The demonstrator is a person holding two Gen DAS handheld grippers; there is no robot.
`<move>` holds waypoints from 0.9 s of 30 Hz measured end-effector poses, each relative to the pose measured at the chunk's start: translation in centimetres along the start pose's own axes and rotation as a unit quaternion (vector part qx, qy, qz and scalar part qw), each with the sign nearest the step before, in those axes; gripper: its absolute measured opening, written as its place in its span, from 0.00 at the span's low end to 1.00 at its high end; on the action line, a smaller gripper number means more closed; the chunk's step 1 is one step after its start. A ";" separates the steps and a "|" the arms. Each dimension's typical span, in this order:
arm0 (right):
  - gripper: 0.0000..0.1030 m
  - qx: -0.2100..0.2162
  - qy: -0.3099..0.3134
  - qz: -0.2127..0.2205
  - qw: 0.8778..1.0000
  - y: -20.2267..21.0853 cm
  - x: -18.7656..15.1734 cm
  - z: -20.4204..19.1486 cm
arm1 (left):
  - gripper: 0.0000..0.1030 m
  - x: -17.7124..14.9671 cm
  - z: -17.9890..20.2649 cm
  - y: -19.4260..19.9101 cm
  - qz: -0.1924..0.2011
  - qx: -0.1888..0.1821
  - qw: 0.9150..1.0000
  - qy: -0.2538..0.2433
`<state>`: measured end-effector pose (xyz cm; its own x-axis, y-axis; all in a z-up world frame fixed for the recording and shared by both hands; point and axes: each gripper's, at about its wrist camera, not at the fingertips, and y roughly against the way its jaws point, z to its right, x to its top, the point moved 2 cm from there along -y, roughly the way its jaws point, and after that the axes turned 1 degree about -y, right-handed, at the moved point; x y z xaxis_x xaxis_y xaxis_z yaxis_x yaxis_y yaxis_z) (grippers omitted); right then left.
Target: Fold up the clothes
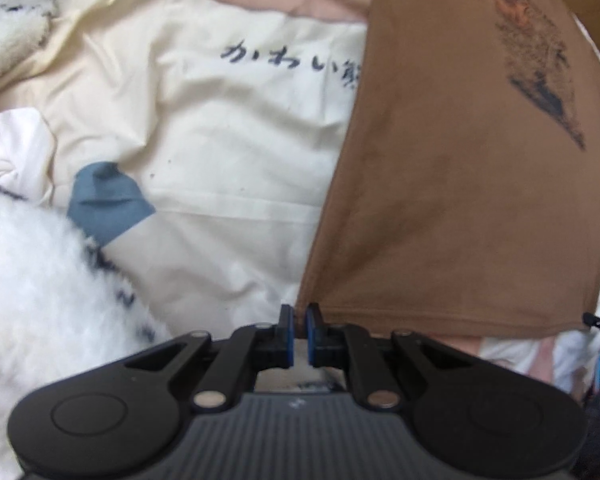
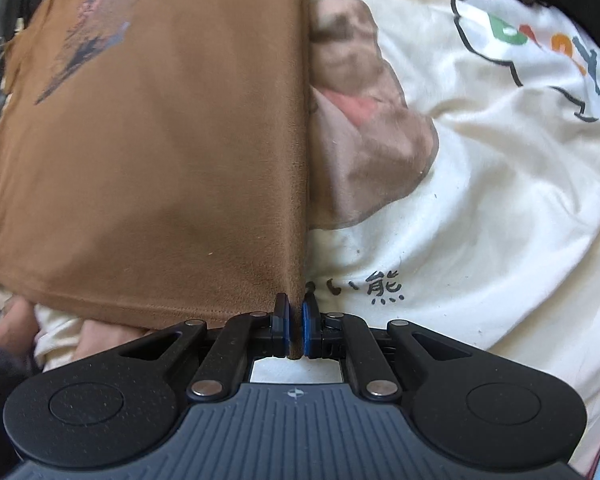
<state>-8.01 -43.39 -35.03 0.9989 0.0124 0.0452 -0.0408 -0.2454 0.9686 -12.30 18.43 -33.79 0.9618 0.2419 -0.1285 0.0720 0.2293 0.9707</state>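
Brown T-shirt [image 1: 460, 168]: suede-like tan cloth, folded lengthwise to a long panel with one straight folded edge and a stitched hem nearest the cameras. A worn dark and orange print is seen near the far end. It is laid flat on a cream bedcover [image 1: 220, 140], which is printed with dark Japanese characters, a brown bear figure and a coloured cloud motif.

Left hand-held gripper [image 1: 299, 320]: blue-padded fingers drawn narrow at the hem corner of the shirt. A slim gap is visible between the pads; whether cloth is pinched there cannot be told.

Right hand-held gripper [image 2: 296, 312]: fingers closed on the opposite hem corner, with the folded edge of the brown cloth seen running down between the pads.

Other items: a white fluffy blanket [image 1: 40, 300] with dark marks, at the lower left of the left view; blurred.

Obscured: the far end of the shirt is cut off at the frame top. The print cannot be read.
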 end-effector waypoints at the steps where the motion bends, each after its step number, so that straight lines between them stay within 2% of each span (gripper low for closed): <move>1: 0.04 -0.008 0.003 0.001 1.000 -0.5 0.0 -0.1 | 0.06 0.1 -0.1 -0.7 -0.002 0.004 1.000 0.005; 5: 0.08 -0.031 0.010 0.004 0.999 -1.0 0.0 -0.7 | 0.09 0.3 -0.1 -2.8 -0.013 0.017 1.000 0.018; 7: 0.18 -0.044 0.006 0.001 0.999 -0.3 -0.2 -0.5 | 0.15 0.4 0.4 -2.4 -0.018 0.030 0.999 0.006; 10: 0.20 -0.056 0.005 0.013 0.998 1.5 -0.4 -0.3 | 0.16 0.9 0.9 -0.8 -0.029 0.059 0.998 -0.003; 12: 0.20 -0.066 0.012 0.024 0.997 2.8 -0.2 -0.6 | 0.16 2.0 1.3 1.1 -0.007 0.082 0.996 -0.018; 15: 0.20 -0.057 0.011 0.051 0.997 4.3 0.5 -1.2 | 0.18 4.1 2.4 3.7 0.037 0.084 0.995 -0.041; 18: 0.20 -0.046 0.021 0.080 0.996 5.1 1.6 -1.9 | 0.18 5.9 4.1 5.3 0.077 0.092 0.989 -0.081; 24: 0.21 -0.031 0.031 0.119 0.992 5.2 5.6 -2.5 | 0.18 8.8 7.6 5.8 0.118 0.064 0.984 -0.119; 27: 0.27 -0.024 0.035 0.143 0.989 4.9 7.3 -3.2 | 0.18 11.1 9.0 5.2 0.139 0.058 0.980 -0.131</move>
<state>-1.02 -41.38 -29.20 0.9425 0.0166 0.3338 -0.3237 -0.2031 0.9241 1.16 13.83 -28.31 0.9823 0.0251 0.1856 -0.1870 0.0766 0.9794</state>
